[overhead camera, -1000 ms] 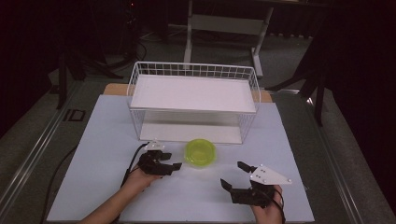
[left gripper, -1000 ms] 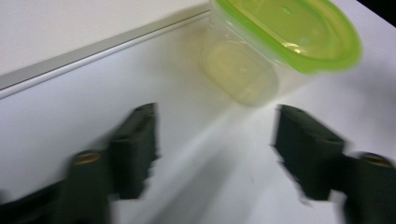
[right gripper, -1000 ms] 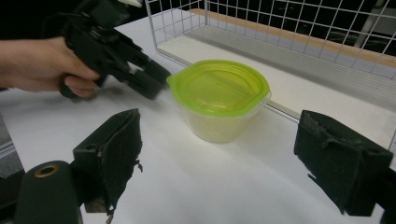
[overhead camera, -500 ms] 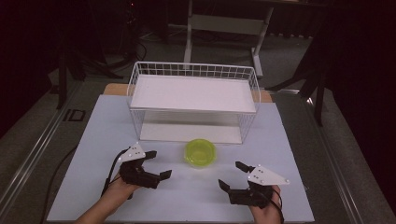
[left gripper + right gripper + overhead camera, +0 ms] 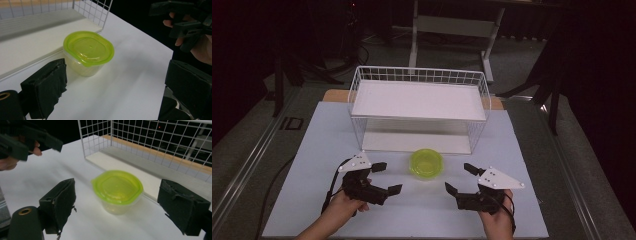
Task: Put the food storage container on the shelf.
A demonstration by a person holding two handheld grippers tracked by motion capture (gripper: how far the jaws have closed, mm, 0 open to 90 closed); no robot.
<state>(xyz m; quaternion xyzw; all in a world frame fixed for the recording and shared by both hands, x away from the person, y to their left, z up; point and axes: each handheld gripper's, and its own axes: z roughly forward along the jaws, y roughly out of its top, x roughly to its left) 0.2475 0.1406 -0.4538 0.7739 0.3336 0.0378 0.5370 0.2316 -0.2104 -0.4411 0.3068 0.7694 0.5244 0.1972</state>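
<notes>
Flanking: left gripper (image 5: 383, 177) and right gripper (image 5: 458, 179), jaws apart, empty.
Between: lidded green container (image 5: 426, 163), near the worktop's (image 5: 532, 190) front edge.

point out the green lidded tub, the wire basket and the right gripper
green lidded tub (image 5: 426, 163): high view, middle of its lid
wire basket (image 5: 418, 75): high view, back rim of the mesh wall
right gripper (image 5: 458, 179): high view, midway between its open jaw tips

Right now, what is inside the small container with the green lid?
The container looks empty through its clear wall, but the green lid is closed and the wall is cloudy, so something thin on the bottom could be hidden.
</notes>
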